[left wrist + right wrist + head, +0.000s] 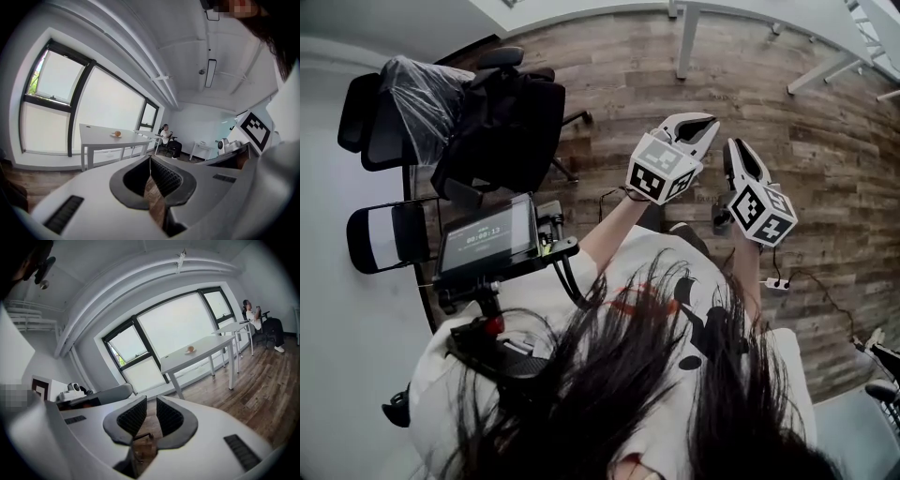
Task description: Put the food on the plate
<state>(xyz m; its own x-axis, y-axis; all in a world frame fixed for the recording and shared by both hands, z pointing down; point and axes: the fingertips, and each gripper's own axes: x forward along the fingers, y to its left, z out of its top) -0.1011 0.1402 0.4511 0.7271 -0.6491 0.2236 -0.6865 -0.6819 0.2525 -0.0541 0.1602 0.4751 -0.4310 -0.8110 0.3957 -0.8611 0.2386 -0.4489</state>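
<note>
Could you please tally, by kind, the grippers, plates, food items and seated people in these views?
Grippers: 2, left gripper and right gripper
Plate: 1
Food: 1
Seated person: 1
Total: 5

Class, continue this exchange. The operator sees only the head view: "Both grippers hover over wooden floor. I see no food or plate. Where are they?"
Observer: The left gripper view shows a white table by the window. A small orange item sits on what looks like a plate.
Operator: Is either gripper holding anything?
Observer: No. The left gripper is shut, with nothing between its jaws.
Operator: And the right?
Observer: The right gripper is shut and empty too.
</note>
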